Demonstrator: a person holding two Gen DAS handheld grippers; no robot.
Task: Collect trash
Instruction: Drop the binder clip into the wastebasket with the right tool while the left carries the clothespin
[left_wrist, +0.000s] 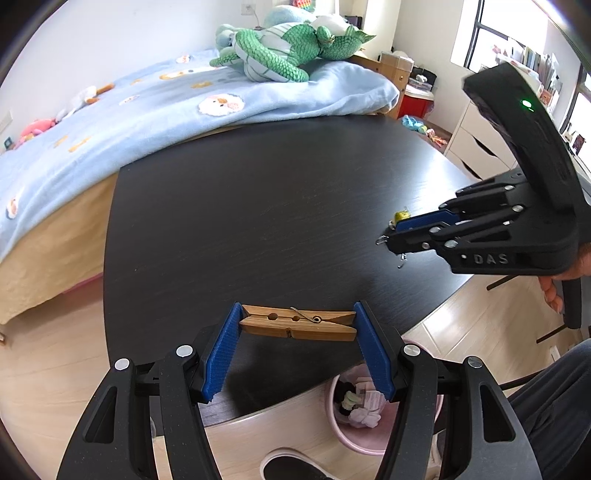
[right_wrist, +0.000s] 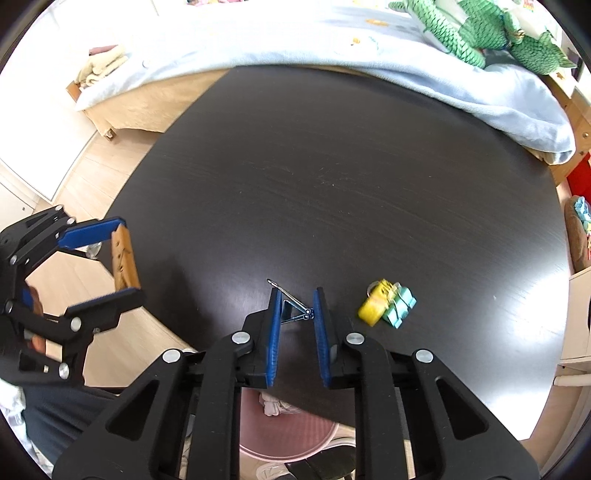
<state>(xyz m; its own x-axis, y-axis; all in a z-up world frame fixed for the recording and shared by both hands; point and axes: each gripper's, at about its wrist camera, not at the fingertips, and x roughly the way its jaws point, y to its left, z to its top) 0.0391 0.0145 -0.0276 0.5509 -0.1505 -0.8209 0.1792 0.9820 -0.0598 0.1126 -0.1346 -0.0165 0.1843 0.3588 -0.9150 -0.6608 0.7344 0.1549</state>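
Observation:
My left gripper (left_wrist: 297, 326) is shut on a wooden clothespin (left_wrist: 297, 325), held crosswise between the blue pads above the near edge of the black table (left_wrist: 280, 206). It also shows in the right wrist view (right_wrist: 123, 260). My right gripper (right_wrist: 295, 308) is shut on a small metal binder clip (right_wrist: 293, 308) just above the table; it shows at the right of the left wrist view (left_wrist: 391, 240). A yellow and teal clip bundle (right_wrist: 386, 304) lies on the table to the right of the right gripper. A pink trash bin (left_wrist: 354, 413) with crumpled waste stands on the floor below the table edge.
A bed with a light blue blanket (left_wrist: 147, 110) and green plush toys (left_wrist: 288, 51) runs along the table's far side. White drawers (left_wrist: 476, 144) stand at the right. A shoe (left_wrist: 291, 467) lies on the wooden floor near the bin.

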